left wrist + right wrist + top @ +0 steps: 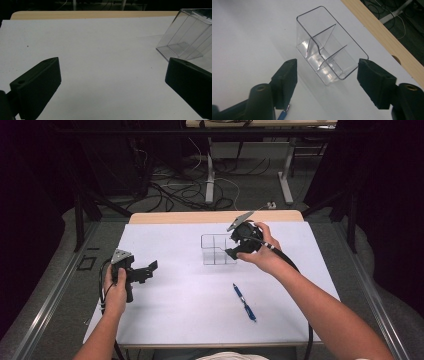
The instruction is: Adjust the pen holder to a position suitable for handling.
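- While the white table sheet carries everything, the clear organizer serves as landmark: it stands upright near the sheet's far edge, roughly centred, with inner dividers splitting it into compartments.
- Right gripper hangs just beside the organizer's right end, held in the person's right hand and tilted down toward it. In the right gripper view its black jaws stand wide apart with nothing clamped; the organizer lies beyond the tips, and neither pad touches a wall.
- Left gripper sits well to the organizer's left and nearer the person, pointing across the sheet toward it. In the left gripper view its jaws gape fully and hold nothing; the organizer shows at the upper right, well clear of the tips.
- Blue pen lies flat on the sheet on the person's side of the organizer, a little to its right. Long axis runs diagonally: the upper end points back toward the organizer, the lower end toward the person and further right. Its tip peeks in at the bottom of the right gripper view, under the left jaw.
- Judgement: the right gripper is plainly nearer the pen; it lies behind those jaws, toward the person, so the hand would need to draw back and turn across the pen's slanted axis to pinch it.
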Demonstrator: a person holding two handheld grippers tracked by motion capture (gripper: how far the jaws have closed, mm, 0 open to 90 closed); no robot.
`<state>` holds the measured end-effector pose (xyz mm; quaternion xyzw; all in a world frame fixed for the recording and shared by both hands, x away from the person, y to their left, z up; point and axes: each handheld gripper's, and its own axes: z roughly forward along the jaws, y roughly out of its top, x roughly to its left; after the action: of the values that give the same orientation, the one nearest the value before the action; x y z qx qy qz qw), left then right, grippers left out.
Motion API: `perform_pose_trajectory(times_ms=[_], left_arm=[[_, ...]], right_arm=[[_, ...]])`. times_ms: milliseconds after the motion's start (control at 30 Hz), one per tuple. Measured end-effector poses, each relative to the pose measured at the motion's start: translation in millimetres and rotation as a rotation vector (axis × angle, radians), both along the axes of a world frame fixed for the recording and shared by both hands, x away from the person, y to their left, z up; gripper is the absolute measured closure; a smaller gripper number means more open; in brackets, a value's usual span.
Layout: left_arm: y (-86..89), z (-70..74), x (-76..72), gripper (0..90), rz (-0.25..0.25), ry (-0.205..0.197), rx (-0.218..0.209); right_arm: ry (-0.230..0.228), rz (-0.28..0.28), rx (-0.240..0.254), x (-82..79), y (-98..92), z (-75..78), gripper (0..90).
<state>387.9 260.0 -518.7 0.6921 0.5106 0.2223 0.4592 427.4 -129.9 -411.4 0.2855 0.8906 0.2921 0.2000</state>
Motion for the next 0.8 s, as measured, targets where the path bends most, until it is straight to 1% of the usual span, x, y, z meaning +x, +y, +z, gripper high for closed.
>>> perform_pose_trajectory(times_ms=[67,100,133,200,267,333,500,600,667,733,800], left_arm=[[-0.2,0.0,-0.1,0.4,0.0,0.0,-0.002],[-0.3,0.0,0.0,0.4,-0.002,-0.001,-0.001],[-0.4,0.0,0.0,0.4,-0.002,0.0,-0.002],[-0.5,0.0,-0.2,0.4,-0.002,0.002,-0.002],[-0.7,0.0,-0.3,0.4,-0.001,0.003,-0.002],[-1.0,-0.1,-0.4,0.4,-0.002,0.004,-0.004],[-1.8,-0.4,-0.5,0.4,-0.002,0.003,-0.002],[-2.0,-0.6,-0.5,0.4,-0.002,0.003,-0.001],[-2.0,-0.6,-0.6,0.4,-0.002,0.004,0.0],[-2.4,-0.6,-0.7,0.4,-0.003,0.006,-0.002],[-2.6,-0.5,-0.8,0.4,-0.005,0.007,-0.003]], right_arm=[[-0.022,-0.026,0.039,-5.0,-4.3,-0.5,25.0],[-0.021,-0.037,0.05,-7.3,-6.7,-0.3,22.1],[-0.03,-0.054,0.068,-9.2,-9.2,-0.9,19.1],[-0.014,-0.087,0.092,-12.9,-13.9,-1.3,14.9],[-0.017,-0.117,0.109,-15.5,-19.0,-2.6,13.4],[-0.01,-0.153,0.137,-18.2,-24.9,-4.3,9.9],[0.043,-0.223,0.226,-22.6,-40.0,-12.9,0.0],[0.063,-0.264,0.269,-25.9,-47.7,-18.1,0.0],[0.072,-0.279,0.304,-28.5,-51.9,-20.8,0.0],[0.076,-0.291,0.328,-32.3,-54.7,-22.8,0.0],[0.068,-0.299,0.324,-37.1,-55.7,-24.2,0.0]])
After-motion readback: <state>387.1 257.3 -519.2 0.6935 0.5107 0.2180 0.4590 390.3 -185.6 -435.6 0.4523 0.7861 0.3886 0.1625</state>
